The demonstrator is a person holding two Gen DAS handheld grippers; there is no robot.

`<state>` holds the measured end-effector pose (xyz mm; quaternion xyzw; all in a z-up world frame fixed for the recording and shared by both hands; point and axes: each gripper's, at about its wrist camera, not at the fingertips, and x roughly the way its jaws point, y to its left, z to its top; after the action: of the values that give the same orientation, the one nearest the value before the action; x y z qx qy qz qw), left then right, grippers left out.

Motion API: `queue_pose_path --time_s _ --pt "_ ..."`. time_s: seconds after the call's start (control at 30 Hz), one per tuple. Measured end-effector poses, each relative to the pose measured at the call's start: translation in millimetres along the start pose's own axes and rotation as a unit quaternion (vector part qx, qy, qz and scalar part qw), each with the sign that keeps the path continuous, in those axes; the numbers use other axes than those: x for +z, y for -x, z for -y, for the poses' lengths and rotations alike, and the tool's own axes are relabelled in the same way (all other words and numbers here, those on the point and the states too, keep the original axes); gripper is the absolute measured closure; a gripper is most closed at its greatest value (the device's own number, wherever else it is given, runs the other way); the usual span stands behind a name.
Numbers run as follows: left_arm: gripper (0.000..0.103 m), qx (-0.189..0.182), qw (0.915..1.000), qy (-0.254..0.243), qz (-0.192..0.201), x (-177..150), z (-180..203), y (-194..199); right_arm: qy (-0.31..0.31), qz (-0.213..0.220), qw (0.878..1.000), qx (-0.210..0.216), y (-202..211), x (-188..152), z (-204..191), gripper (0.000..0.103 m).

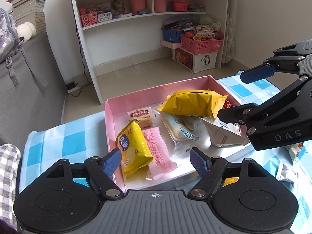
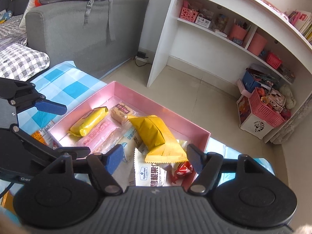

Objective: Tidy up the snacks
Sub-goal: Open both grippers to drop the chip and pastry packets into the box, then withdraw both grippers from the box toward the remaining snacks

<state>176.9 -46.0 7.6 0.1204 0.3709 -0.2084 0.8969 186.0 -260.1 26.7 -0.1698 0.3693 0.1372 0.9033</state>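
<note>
A pink box [image 1: 136,95] [image 2: 136,95] on a blue checked cloth holds several snack packets. Among them are a large yellow packet [image 1: 192,102] [image 2: 156,132], a small yellow packet [image 1: 134,148] [image 2: 89,120], a pink packet [image 1: 159,152] [image 2: 99,134], a brown biscuit packet [image 1: 141,116] [image 2: 120,111], a white packet [image 1: 224,132] [image 2: 150,173] and a red candy [image 2: 182,170]. My left gripper [image 1: 156,160] is open above the box's near edge, empty. My right gripper [image 2: 155,159] is open above the box's right end, empty; it also shows in the left wrist view [image 1: 232,95].
More packets lie on the cloth [image 1: 58,136] outside the box: white ones [image 1: 286,173] at the right, an orange-and-white one [image 2: 42,134] at the left. A grey sofa [image 2: 78,35] and a white shelf unit [image 1: 136,29] with pink baskets [image 1: 200,43] stand behind.
</note>
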Motion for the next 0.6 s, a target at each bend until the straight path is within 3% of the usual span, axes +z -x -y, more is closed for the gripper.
queue_pose_path --time_s 0.6 --pt "0.015 -0.003 1.0000 0.004 -0.004 -48 2 59 -0.026 0.027 0.999 0.010 49 -38 -20 0.027"
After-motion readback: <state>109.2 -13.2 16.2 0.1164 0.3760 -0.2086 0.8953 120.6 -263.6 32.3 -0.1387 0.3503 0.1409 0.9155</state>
